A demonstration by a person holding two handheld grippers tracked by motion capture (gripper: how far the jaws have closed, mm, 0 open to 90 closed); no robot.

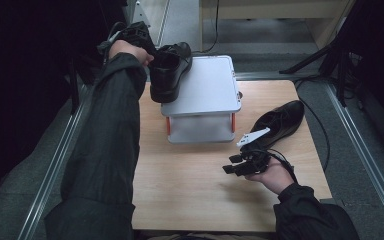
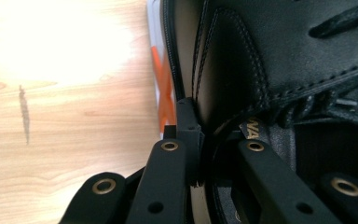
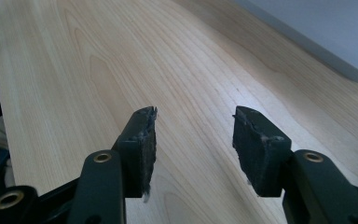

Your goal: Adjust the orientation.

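Note:
A black leather shoe is at the left edge of a white two-level stand, its heel hanging past the stand's corner. My left gripper is shut on the shoe's heel collar; in the left gripper view the jaws pinch the collar's rim, with the shoe to the right. A second black shoe lies on the table at the right. My right gripper hovers open just in front of that shoe, and in the right gripper view its pads are apart over bare wood.
The wooden table carries the stand, which has orange posts between its levels. The stand's white side shows far off in the right gripper view. Metal rails and grey floor flank the table; tripod legs stand at the back right.

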